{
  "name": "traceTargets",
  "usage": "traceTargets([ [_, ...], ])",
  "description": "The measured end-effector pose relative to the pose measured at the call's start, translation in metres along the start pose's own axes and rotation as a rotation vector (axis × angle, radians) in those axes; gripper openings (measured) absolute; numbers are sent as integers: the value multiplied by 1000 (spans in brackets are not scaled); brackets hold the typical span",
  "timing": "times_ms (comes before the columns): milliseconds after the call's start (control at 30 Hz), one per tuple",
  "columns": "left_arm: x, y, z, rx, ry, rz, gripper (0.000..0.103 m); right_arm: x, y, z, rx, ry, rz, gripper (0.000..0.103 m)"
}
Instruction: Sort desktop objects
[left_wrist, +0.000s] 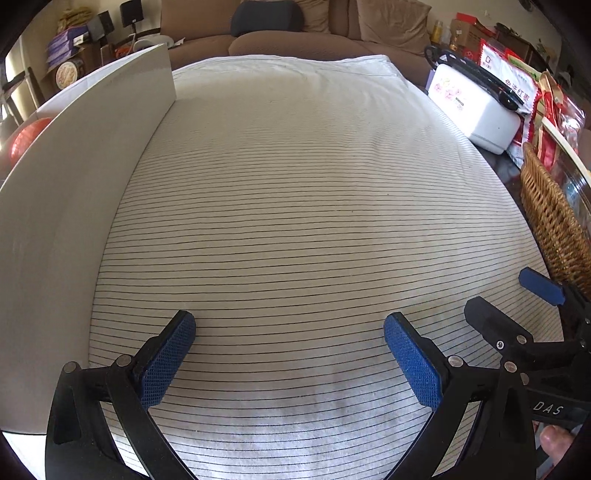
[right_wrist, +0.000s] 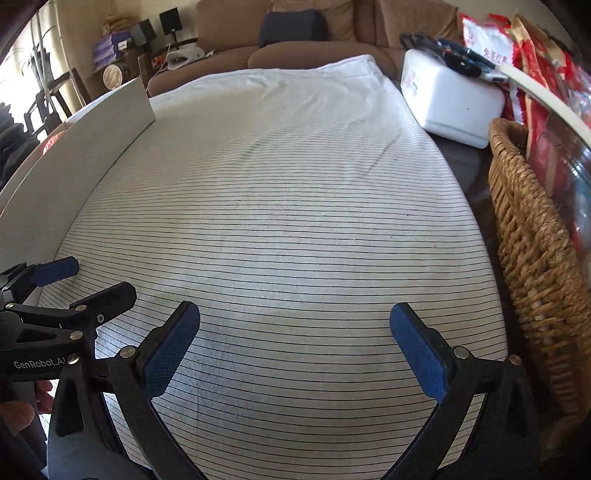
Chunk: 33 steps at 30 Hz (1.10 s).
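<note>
Right, both sets of jaws stand wide apart w/ nothing between them. My left gripper hovers low over the striped cloth, blue pads facing each other across bare fabric; my right gripper does the same just beside it. Each shows at the edge of the other's view, so they sit side by side, near but not touching. I read that as a neutral ready pose: released, centred, looking down the length of the surface.

Outward from there, the cloth is white w/ thin dark lines, lying fairly flat w/ a few soft wrinkles toward the far end. I can't see any loose desktop object on it.

Along the left edge a tall white board stands upright, prob. a screen to wall off the work area; something orange sits behind it, mostly hidden. On the right, off the cloth, is a wicker basket, the likely drop spot, tho its contents are hidden from here. Beyond it a white box w/ dark items on top, and red packets.

Judgement: either sorting is finished or nothing's laid out yet; can't tell which.
</note>
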<state>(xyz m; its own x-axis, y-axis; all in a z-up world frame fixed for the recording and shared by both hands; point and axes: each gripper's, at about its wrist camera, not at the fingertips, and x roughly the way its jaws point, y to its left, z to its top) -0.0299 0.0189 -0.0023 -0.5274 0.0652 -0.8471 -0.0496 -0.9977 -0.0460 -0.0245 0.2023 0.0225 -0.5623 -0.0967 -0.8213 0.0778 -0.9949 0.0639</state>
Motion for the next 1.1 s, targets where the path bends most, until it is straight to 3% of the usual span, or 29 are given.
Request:
traceTargets([
  [367,-1,-3,-9,-4,-80,47,103,2,2,-1,7,-16,-17,103],
  [1100,0,-3,-8,-21,-80,60,103,5,5,-2,-34,1,-41,103],
])
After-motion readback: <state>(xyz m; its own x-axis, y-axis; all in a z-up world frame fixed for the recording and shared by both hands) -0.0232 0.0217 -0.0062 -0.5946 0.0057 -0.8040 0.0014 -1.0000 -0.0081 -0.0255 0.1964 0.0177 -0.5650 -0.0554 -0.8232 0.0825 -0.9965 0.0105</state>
